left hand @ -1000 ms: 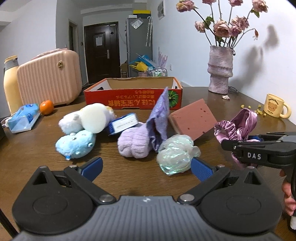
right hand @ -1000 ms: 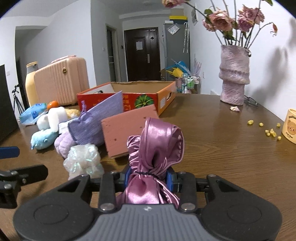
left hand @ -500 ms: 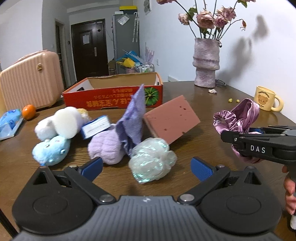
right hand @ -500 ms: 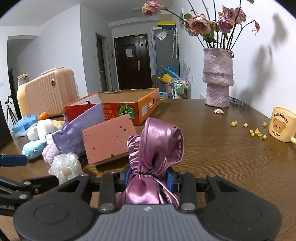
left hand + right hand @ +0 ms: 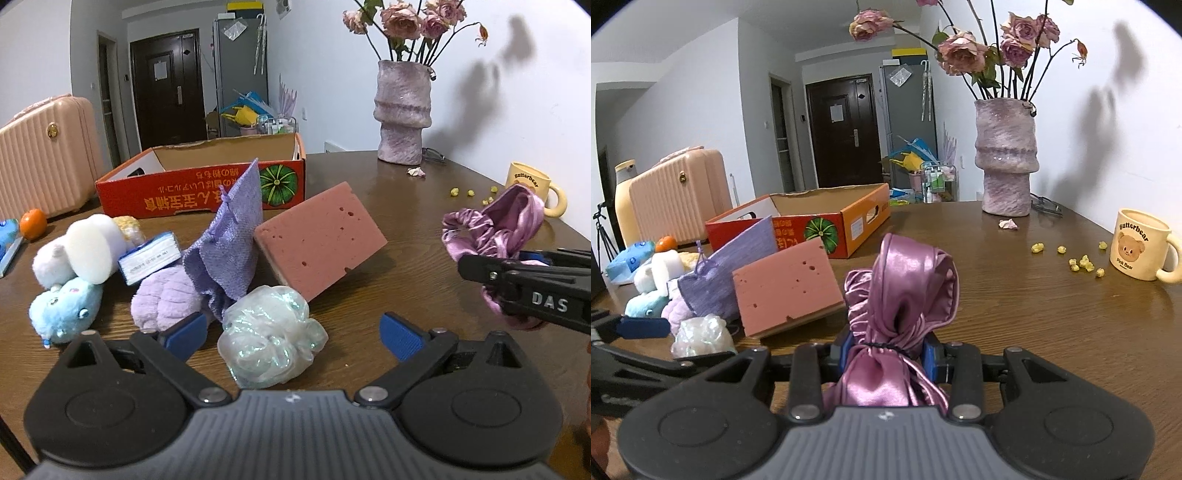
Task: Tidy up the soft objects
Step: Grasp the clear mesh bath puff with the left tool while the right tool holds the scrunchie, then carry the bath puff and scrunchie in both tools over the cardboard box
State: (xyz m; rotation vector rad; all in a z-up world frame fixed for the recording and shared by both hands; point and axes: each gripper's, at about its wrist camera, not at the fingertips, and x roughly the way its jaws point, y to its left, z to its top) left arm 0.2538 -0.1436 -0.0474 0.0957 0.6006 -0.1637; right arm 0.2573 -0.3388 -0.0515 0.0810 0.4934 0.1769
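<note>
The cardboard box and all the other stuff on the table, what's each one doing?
Red cardboard box: open, empty as far as visible.
Pink satin bonnet: gripped by right gripper.
Iridescent mesh bath pouf: on table, between left gripper fingers, closing.
Pink rectangular sponge: tilted.
Yellow bear mug: upright.

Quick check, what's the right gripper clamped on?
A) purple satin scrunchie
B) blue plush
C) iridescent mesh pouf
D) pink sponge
A: the right gripper has its blue pads pressed on the bunched neck of the satin scrunchie, while the sponge, pouf and blue plush lie on the table to its left.
</note>
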